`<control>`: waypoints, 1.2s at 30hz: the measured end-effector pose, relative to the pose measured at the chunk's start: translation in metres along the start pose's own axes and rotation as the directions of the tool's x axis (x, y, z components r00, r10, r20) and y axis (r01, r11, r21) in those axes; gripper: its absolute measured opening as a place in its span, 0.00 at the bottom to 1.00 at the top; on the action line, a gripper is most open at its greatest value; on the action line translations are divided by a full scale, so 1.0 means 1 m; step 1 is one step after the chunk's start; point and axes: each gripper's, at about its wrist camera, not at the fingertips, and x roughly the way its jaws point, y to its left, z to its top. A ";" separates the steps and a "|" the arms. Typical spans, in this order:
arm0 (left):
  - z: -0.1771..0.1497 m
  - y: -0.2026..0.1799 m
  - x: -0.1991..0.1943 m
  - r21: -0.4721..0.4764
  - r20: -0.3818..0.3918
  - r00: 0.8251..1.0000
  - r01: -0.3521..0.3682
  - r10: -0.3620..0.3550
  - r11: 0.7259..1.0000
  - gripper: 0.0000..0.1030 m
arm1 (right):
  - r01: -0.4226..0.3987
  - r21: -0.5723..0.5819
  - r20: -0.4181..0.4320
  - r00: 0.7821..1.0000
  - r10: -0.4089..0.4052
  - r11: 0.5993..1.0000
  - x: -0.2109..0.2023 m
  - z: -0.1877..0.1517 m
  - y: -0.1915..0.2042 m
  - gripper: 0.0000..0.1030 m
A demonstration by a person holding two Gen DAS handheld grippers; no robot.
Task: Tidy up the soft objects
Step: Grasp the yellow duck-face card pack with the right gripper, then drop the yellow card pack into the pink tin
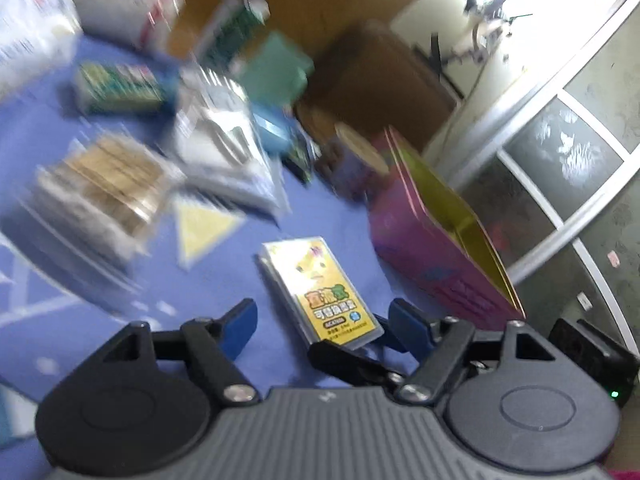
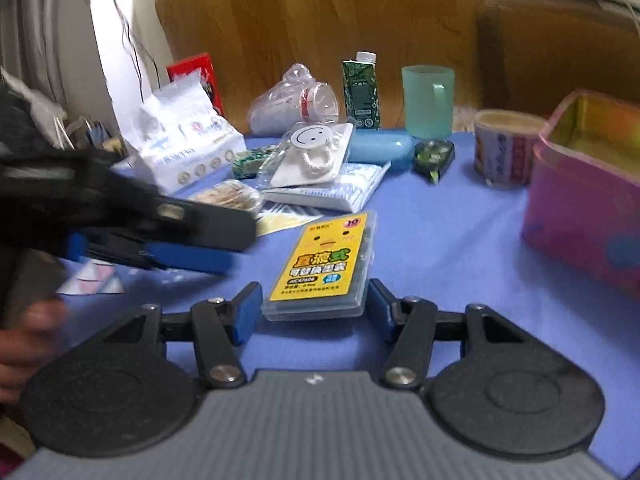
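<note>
A flat clear pack with a yellow label (image 2: 322, 264) lies on the blue cloth (image 2: 440, 240). My right gripper (image 2: 314, 290) has its blue pads against the two sides of the pack's near end, shut on it. The left wrist view is blurred and shows the same pack (image 1: 320, 292) lying ahead of my left gripper (image 1: 322, 312), which is open with nothing pressed between its pads. From the right wrist view, the left gripper's blue fingers (image 2: 188, 258) reach in from the left, short of the pack. Soft packs lie behind: a white tissue pack (image 2: 188, 148) and a flat wipes packet (image 2: 336, 190).
A pink box with a gold lining (image 2: 580, 208) stands open at the right. At the back are a green mug (image 2: 428, 100), a carton (image 2: 360, 88), a blue case (image 2: 380, 148), a paper cup (image 2: 508, 152) and bagged items. A hand (image 2: 24, 340) shows at the left edge.
</note>
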 end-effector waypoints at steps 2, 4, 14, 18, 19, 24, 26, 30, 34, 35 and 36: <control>-0.002 -0.008 0.010 0.013 -0.009 1.000 0.006 -0.005 1.000 0.64 | -0.051 0.078 0.009 0.999 0.050 0.996 -0.007 -0.004 -0.010 0.55; -0.003 -0.015 0.020 0.010 -0.047 0.999 0.026 -0.025 1.000 0.53 | -0.086 0.132 0.016 0.996 0.085 0.988 -0.010 -0.007 -0.017 0.34; 0.001 -0.052 0.044 0.085 -0.075 0.997 0.007 -0.001 0.996 0.51 | 0.008 0.038 0.111 0.994 -0.012 0.999 -0.028 -0.009 -0.018 0.21; 0.007 -0.071 0.047 0.150 -0.068 0.998 0.018 -0.008 0.988 0.51 | 0.058 0.005 0.171 0.984 -0.058 0.998 -0.040 -0.012 -0.027 0.20; 0.008 -0.077 0.047 0.168 -0.064 0.998 0.021 -0.011 0.986 0.51 | 0.066 0.004 0.188 0.980 -0.065 0.998 -0.043 -0.012 -0.029 0.20; 0.019 -0.115 0.052 0.286 -0.046 0.999 0.037 -0.025 0.958 0.51 | 0.131 -0.007 0.295 0.947 -0.123 0.991 -0.064 -0.008 -0.037 0.20; 0.025 -0.132 0.062 0.326 -0.053 0.998 0.048 -0.033 0.944 0.51 | 0.165 0.006 0.333 0.930 -0.157 0.986 -0.071 -0.005 -0.043 0.20; 0.032 -0.163 0.092 0.401 -0.070 0.996 0.072 -0.047 0.913 0.51 | 0.246 0.049 0.375 0.894 -0.246 0.968 -0.082 0.002 -0.063 0.20; 0.043 -0.187 0.126 0.442 -0.070 0.996 0.074 -0.048 0.894 0.54 | 0.289 0.120 0.377 0.872 -0.313 0.950 -0.085 0.013 -0.090 0.20; 0.046 -0.192 0.135 0.454 -0.057 0.998 0.053 -0.031 0.890 0.58 | 0.297 0.135 0.375 0.868 -0.326 0.945 -0.085 0.017 -0.096 0.21; 0.047 -0.196 0.143 0.466 -0.039 0.999 0.029 -0.012 0.884 0.59 | 0.309 0.150 0.365 0.865 -0.343 0.939 -0.081 0.023 -0.103 0.22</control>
